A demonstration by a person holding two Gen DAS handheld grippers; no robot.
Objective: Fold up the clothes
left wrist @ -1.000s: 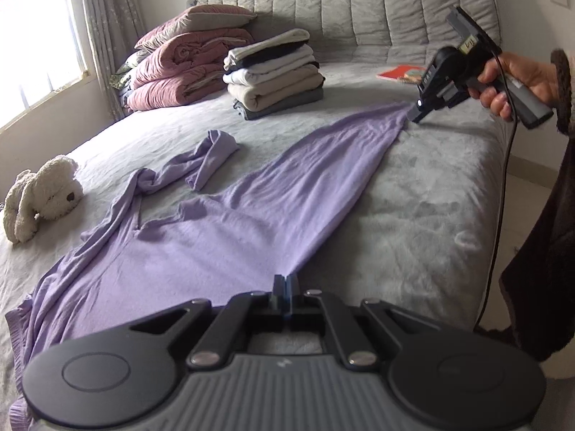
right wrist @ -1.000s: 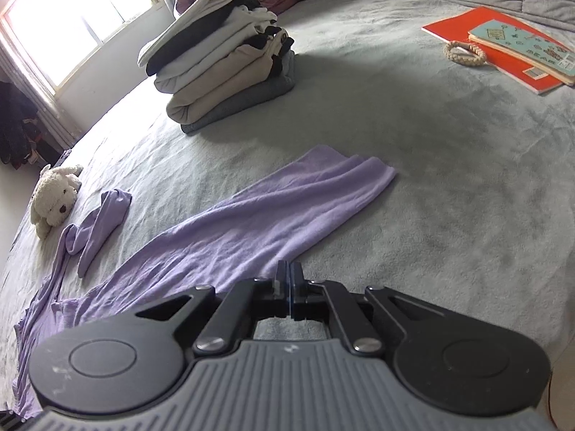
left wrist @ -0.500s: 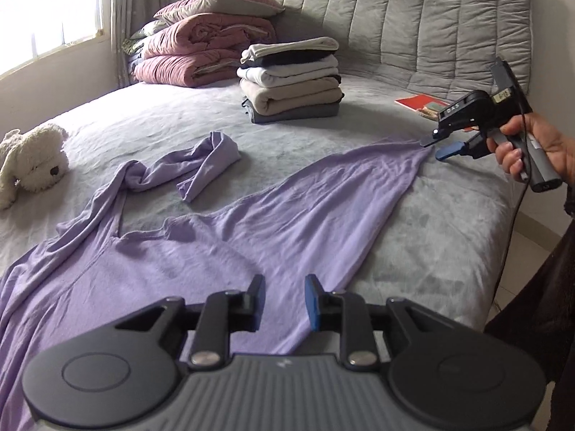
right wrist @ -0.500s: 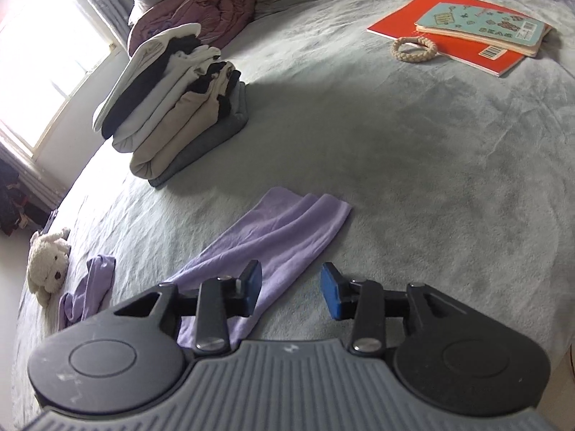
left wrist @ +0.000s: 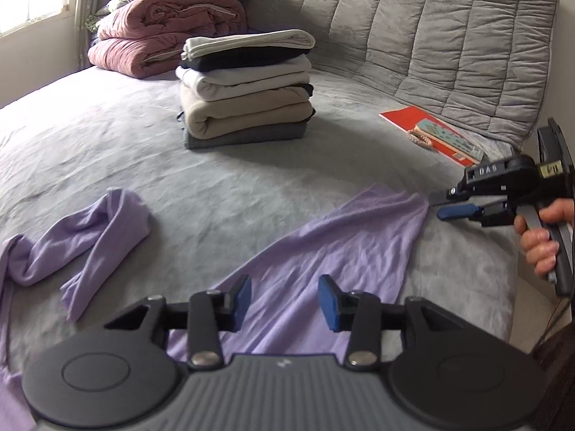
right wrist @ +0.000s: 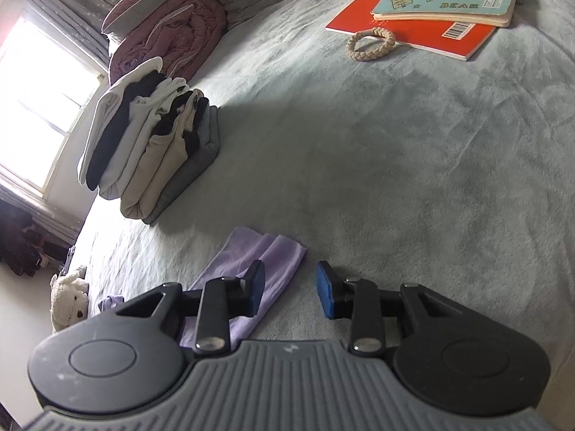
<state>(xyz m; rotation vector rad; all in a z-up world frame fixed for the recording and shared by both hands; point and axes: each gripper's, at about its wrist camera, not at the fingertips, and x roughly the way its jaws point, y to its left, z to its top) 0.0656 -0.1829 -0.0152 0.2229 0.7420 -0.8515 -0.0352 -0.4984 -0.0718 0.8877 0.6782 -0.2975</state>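
A lilac long-sleeved garment (left wrist: 323,262) lies spread flat on the grey bed (left wrist: 222,194). One sleeve end (left wrist: 391,208) points toward the right side; the other sleeve (left wrist: 90,237) lies crumpled at the left. My left gripper (left wrist: 284,300) hovers open above the garment's body, holding nothing. My right gripper (right wrist: 289,289) is open too, just off the sleeve end (right wrist: 266,255), and it shows in the left wrist view (left wrist: 445,206) in a person's hand (left wrist: 539,240) beside that cuff.
A stack of folded clothes (left wrist: 244,86) stands mid-bed, with pink quilts and a pillow (left wrist: 169,36) behind it. Red and teal notebooks (right wrist: 438,3) and a braided ring (right wrist: 370,43) lie near the padded headboard (left wrist: 431,36). A plush toy (right wrist: 70,296) sits far left.
Both grippers were shut on the garment a second ago; both have opened and let it go. The garment now rests on the bed, and both grippers have drawn back and lifted slightly.
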